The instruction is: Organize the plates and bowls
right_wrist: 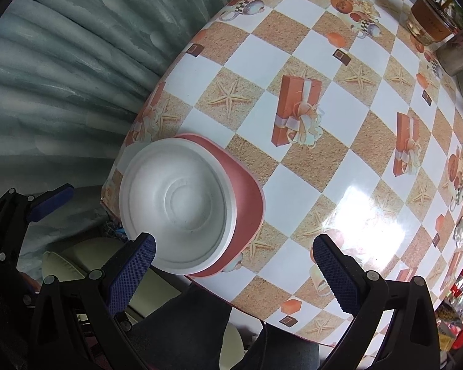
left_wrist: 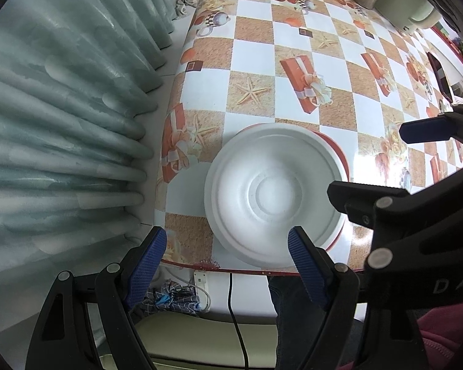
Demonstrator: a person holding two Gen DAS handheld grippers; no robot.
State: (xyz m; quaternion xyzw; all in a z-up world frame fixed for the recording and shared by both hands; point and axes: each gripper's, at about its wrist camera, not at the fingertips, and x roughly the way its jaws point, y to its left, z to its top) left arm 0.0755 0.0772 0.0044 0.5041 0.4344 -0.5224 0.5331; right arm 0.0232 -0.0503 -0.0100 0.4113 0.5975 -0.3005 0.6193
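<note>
Both grippers, left gripper [left_wrist: 227, 269] and right gripper [right_wrist: 233, 273], hover with jaws spread and empty over the white bowl [right_wrist: 176, 203], nested in what looks like a pink plate [right_wrist: 247, 203] at the counter's [right_wrist: 324, 160] near corner, seemingly stacked already.

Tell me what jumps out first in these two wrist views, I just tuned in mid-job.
A white bowl nested in a reddish-pink dish sits at the near corner of the table, close to its edge by the grey-green curtain. The loud checkered tablecloth, with gift boxes and starfish, fills the rest. Both the left gripper and the right gripper hang open near the stack, holding nothing.
</note>
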